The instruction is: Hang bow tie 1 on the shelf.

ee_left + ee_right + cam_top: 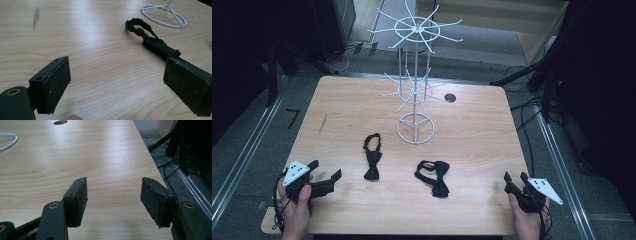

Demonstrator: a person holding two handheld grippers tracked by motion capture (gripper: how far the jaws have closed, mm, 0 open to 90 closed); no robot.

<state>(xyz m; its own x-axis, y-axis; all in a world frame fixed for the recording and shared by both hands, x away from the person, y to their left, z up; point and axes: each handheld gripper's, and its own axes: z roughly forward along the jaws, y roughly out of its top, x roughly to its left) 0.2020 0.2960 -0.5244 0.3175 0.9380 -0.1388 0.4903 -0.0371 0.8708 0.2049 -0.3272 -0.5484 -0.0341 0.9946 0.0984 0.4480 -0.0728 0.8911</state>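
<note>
Two black bow ties lie on the wooden table [472,135]: one [372,156] left of centre, the other [434,178] right of centre. Behind them stands a white wire display stand [415,75] with bare radial hooks. My left gripper [326,169] rests at the table's near left, jaws open wide and empty, pointing toward the left bow tie [152,42], which lies just past its right pad [187,87]. My right gripper [515,176] sits at the near right edge, open, with bare wood between its pads [77,202].
The stand's ring base [163,22] is beyond the left bow tie, and a curve of it [7,141] is in the right gripper view. A round cable hole [450,97] sits at the back. The table's right edge [150,162] drops to floor with cables and tripod legs.
</note>
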